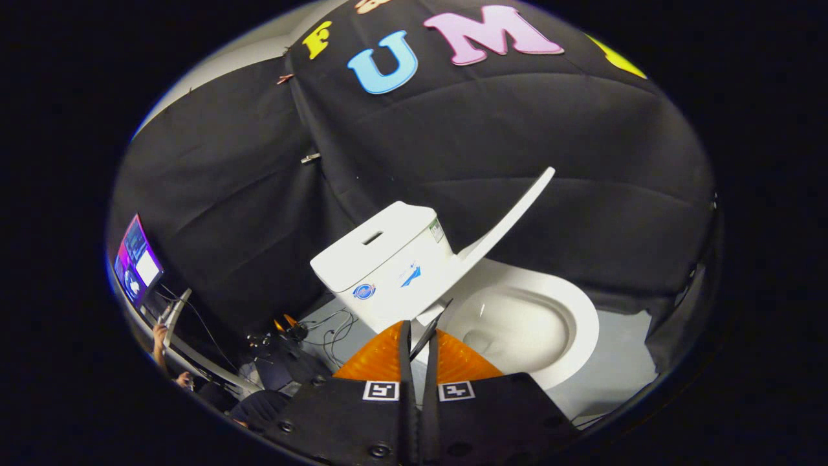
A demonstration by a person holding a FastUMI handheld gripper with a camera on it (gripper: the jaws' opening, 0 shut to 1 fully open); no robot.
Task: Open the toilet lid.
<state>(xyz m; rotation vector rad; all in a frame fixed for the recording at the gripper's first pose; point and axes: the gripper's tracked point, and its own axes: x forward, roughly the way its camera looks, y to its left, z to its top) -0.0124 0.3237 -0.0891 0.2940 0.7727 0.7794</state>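
Black cloth backs the toilet (517, 323); its lid (511, 217) stands raised beside the tank (381, 259). Our gripper (419, 343), fingers pressed together holding nothing, should tip the lid fully toward that tank.

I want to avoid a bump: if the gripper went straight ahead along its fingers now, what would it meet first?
The gripper, fingers nearly closed on nothing, points at the toilet tank's lower corner beside the raised lid's hinge. That would likely be met first, though depth is unclear.
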